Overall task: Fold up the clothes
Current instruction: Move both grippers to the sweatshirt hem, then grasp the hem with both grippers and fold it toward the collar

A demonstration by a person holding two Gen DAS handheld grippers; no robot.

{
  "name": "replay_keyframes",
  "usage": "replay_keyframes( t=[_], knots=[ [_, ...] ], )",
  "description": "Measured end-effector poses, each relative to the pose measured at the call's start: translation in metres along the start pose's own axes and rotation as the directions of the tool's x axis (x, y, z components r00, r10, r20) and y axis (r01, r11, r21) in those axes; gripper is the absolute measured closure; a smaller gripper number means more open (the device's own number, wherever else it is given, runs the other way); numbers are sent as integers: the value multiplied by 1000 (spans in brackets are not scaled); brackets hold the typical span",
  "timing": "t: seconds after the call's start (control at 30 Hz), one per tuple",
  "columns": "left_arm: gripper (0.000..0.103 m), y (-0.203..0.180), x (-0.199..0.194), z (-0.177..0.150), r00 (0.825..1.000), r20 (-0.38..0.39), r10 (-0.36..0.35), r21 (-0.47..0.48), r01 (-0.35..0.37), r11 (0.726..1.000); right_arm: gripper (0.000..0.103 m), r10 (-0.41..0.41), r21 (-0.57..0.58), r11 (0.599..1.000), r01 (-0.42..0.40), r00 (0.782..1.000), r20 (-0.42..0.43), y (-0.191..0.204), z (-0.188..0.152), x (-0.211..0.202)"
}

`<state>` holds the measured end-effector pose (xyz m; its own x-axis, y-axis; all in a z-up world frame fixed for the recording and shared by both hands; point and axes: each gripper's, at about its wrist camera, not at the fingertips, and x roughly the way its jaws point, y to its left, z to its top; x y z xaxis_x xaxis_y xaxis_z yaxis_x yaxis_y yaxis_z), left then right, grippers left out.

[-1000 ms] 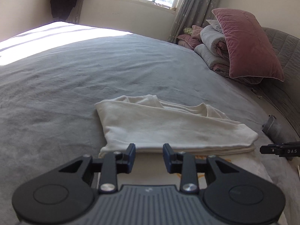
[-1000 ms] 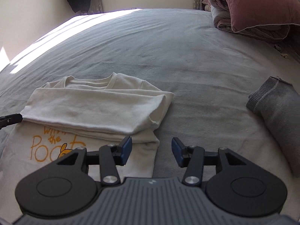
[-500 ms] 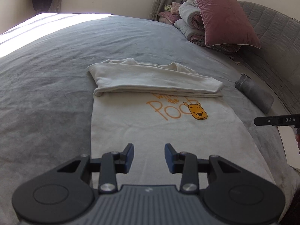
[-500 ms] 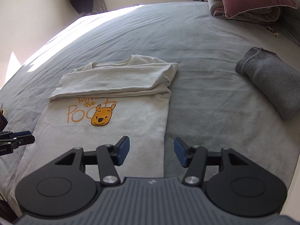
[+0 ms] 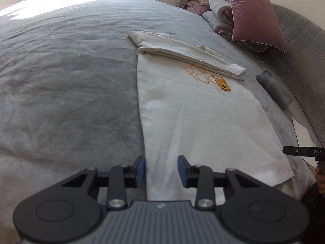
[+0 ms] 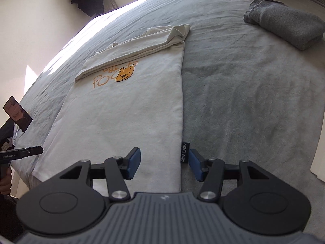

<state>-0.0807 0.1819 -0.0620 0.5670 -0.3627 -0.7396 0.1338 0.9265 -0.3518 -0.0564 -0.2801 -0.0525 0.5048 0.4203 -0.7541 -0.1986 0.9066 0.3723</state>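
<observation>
On the bed (image 5: 61,81), whose grey cover fills most of both views, a white shirt (image 5: 193,122) lies flat with its top part folded down into a thick band at the far end. An orange bear print (image 6: 125,74) and orange lettering sit just below that band. A pile of bedding with a pink pillow (image 5: 256,14) rests at the head of the bed, and a folded grey cloth (image 6: 284,26) lies on the cover, well apart from the shirt on its right side.

The left hand-held gripper (image 5: 161,170) hovers over the near left corner of the shirt, jaws spread, the shirt's left edge running up between its blue pads. The right hand-held gripper (image 6: 164,163) hangs over the near right corner, also spread wide; the shirt's right edge and a small black label (image 6: 184,152) on the hem lie between its pads, the label just beside the right one. Neither gripper holds any fabric. A dark phone (image 6: 17,113) shows at the left of the right wrist view.
</observation>
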Motion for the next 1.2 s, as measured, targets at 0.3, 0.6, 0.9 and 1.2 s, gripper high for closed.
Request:
replay_keyframes(
  t=[0.3, 0.6, 0.9, 1.2],
  knots=[
    [71, 25, -12, -25, 983, 3, -185, 0, 185, 983, 67, 183, 88, 980, -179, 982, -44, -39, -33, -16],
    [83, 41, 3, -27, 922, -94, -377, -193, 354, 915, 71, 360, 262, 904, -337, 932, -44, -64, -45, -16],
    [100, 39, 4, -30, 903, -71, -423, -236, 397, 887, 92, 402, 262, 889, -376, 914, -53, -55, -36, -11],
    [100, 40, -6, -21, 868, 46, -495, -243, 490, 837, 93, 475, 324, 817, -477, 875, 92, -62, -28, -24]
  ],
)
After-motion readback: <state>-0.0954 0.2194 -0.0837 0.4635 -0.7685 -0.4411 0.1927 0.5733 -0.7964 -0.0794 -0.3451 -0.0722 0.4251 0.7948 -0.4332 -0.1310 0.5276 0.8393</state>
